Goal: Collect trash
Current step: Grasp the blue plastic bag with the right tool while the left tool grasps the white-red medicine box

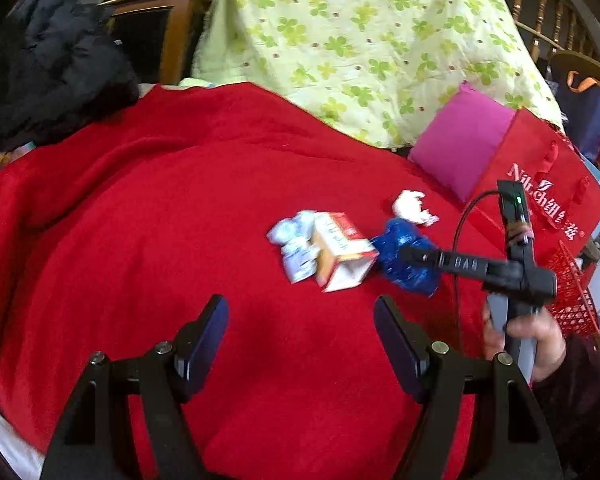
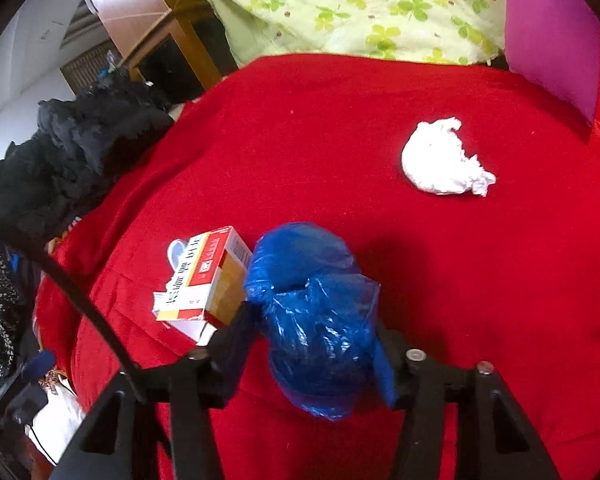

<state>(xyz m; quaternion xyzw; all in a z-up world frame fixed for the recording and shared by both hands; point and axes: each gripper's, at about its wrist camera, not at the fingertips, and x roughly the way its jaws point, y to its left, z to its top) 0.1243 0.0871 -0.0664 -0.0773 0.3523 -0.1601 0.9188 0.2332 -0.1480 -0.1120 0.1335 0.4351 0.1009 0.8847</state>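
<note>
Left wrist cam sits back from the trash, angled down over the red blanket [image 1: 160,208], its own fingers [image 1: 204,336] at 6 o'clock; pile at centre, mid-distance. Right wrist cam is much nearer, tilted steeper, blue plastic bag [image 2: 320,312] filling lower centre btwn its fingers [image 2: 236,348]. Both share blanket, bag, red-and-white carton [image 2: 208,280], white tissue wad [image 2: 440,160], green clover quilt [image 1: 360,40] at 12, pink cushion [image 1: 460,140] at 2.
</note>
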